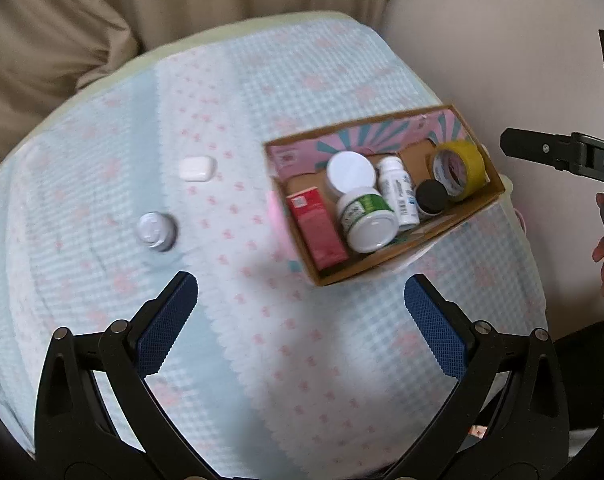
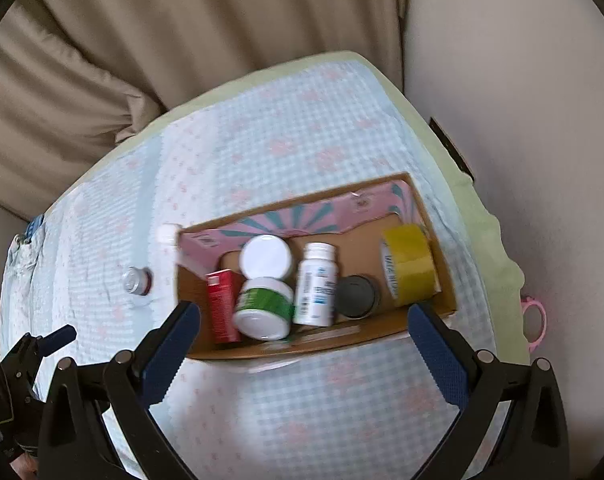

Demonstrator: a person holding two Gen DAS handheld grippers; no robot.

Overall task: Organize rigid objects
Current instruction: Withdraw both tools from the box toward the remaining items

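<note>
While both claws gape wide and empty, cardboard box of round jars, quilted checked cloth.

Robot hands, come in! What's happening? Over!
Left gripper and right gripper open, empty. Brown cardboard box filling up. White rounded case, small silver-capped jar outside. Nothing blocking.

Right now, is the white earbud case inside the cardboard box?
No, the white earbud case lies on the checked cloth, apart from the cardboard box.
</note>
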